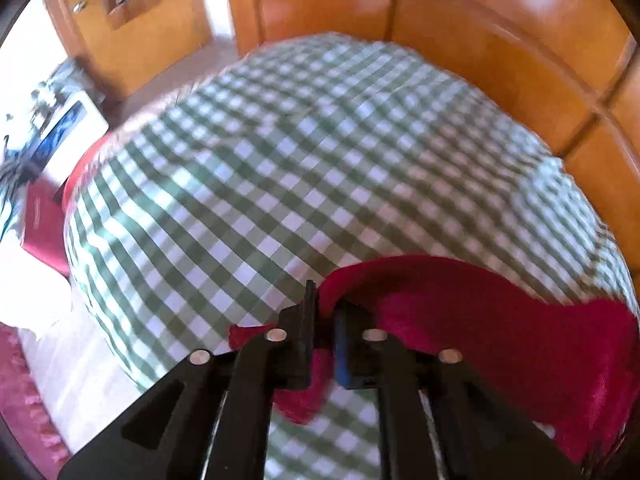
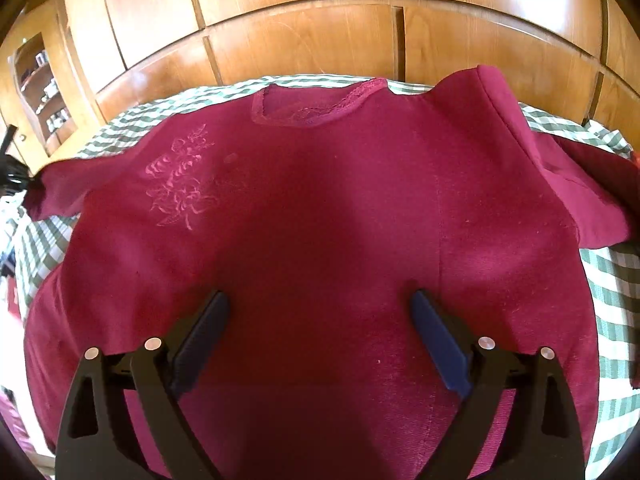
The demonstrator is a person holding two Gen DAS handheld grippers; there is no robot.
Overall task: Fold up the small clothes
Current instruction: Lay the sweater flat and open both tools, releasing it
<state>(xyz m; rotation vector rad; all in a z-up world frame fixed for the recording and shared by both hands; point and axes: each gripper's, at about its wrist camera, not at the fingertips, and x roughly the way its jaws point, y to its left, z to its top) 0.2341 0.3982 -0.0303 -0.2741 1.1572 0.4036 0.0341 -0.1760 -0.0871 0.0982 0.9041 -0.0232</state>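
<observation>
You have one garment to deal with: a single dark red top (image 2: pixel 320 208), lying on one green-and-white checked cloth (image 1: pixel 280 168) that covers the bed.

Your right gripper (image 2: pixel 320 300) hangs over the middle of the top's body, its two blue-padded fingers (image 2: pixel 204 332) spread wide with nothing pinched between them. Your left gripper (image 1: pixel 326 312) has its jaws drawn nearly together on a fold of the red fabric, at the near right of the checked cloth; the cloth drapes away from the pinch to the right.

Only the right wrist view shows you the whole garment: the round neckline (image 2: pixel 316 108) with a lacy trim at the far side, one pink embroidered motif (image 2: pixel 180 180) on the left chest, and two short sleeves, the left one stretched out to the left edge, the right one rumpled. The left wrist view shows instead the wide bare stretch of checks, blurred, and a red rug (image 1: pixel 28 400) at the near left.

Glossy orange-brown wooden panels (image 2: pixel 320 28) stand behind the bed in both views. The top looks soft and finely ribbed.
</observation>
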